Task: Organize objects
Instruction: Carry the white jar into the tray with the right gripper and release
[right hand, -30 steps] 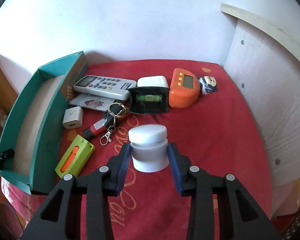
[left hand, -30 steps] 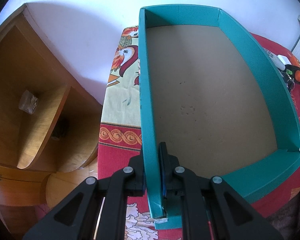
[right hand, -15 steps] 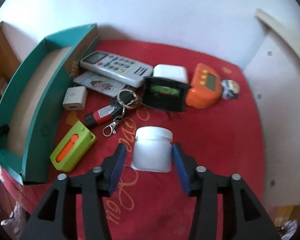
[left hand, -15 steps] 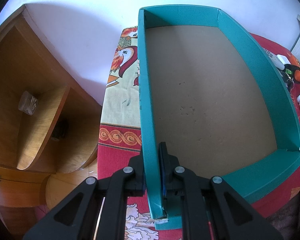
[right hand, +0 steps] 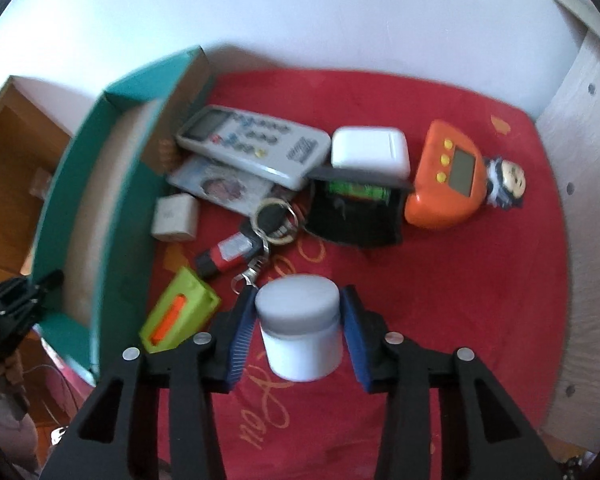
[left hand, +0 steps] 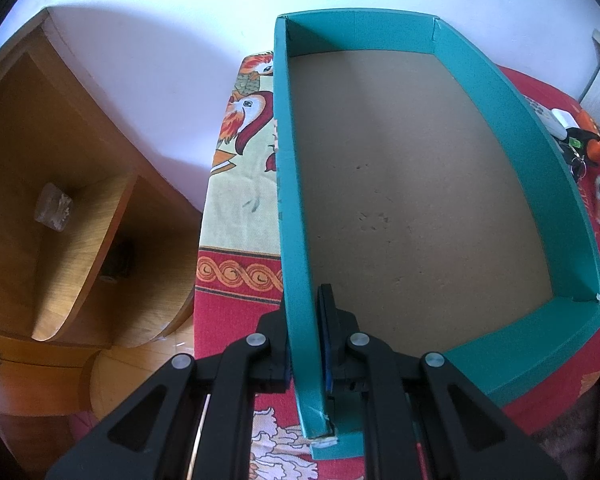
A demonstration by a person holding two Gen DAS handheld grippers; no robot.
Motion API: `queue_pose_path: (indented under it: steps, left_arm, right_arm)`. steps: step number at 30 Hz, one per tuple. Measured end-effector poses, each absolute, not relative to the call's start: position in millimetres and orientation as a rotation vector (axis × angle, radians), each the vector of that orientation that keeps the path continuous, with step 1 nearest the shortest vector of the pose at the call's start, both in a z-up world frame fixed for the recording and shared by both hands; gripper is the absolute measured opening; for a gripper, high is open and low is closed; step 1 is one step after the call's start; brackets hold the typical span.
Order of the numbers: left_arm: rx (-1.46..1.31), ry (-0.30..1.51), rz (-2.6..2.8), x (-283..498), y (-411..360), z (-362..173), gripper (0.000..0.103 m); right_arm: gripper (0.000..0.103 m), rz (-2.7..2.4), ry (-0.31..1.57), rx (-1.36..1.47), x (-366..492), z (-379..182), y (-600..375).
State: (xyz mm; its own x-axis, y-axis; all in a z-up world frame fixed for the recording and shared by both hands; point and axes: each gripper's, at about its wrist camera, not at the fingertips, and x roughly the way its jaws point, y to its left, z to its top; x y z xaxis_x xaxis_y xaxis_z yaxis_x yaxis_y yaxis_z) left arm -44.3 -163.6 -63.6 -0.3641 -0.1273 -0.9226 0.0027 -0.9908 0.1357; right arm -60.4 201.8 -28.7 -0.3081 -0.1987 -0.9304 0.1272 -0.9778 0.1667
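Observation:
An empty teal cardboard box [left hand: 540, 184] with a brown floor stands on the red cloth. My left gripper [left hand: 305, 314] is shut on its left wall near the front corner. In the right wrist view the box [right hand: 116, 240] lies at the left. My right gripper [right hand: 299, 309] straddles a white jar [right hand: 300, 352] with a grey-white lid; its jaws are closing and the blue pads [right hand: 242, 332] lie against the lid's sides. The jar stands upright near the cloth's front.
Behind the jar lie a remote [right hand: 252, 144], a card [right hand: 224, 188], a white cube [right hand: 176, 216], keys [right hand: 274, 220], a green-orange tool [right hand: 178, 314], a black level [right hand: 356, 212], a white case [right hand: 370, 152] and an orange timer [right hand: 448, 180]. A wood panel [right hand: 580, 200] walls the right side.
The right gripper swung and tilted, opened a little around the jar, then drew in on its lid. The jar now sits deeper between the fingers. The left gripper kept still.

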Motion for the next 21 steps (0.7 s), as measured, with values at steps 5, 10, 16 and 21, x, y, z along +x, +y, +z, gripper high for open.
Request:
queue_pose_path:
  steps: [5, 10, 16, 21]
  left_arm:
    - [1.730, -0.151, -2.528, -47.5, -164.0, -64.1, 0.009]
    - [1.731, -0.150, -2.528, -48.8, -166.7, -65.5, 0.009]
    - [1.732, -0.154, -2.531, -48.6, -163.6, -64.5, 0.009]
    - [1.739, -0.160, -2.541, -47.8, -161.6, -63.4, 0.009]
  right_arm:
    - [0.042, -2.425, -0.100, 1.586, -58.9, -1.0, 193.8]
    - [0.042, -2.433, -0.057, 1.438, -74.0, 34.6, 165.7]
    - [0.042, -2.347, 0.053, 1.319, -109.2, 52.0, 100.0]
    - [0.042, -2.251, 0.134, 1.322, -143.3, 40.0, 45.1]
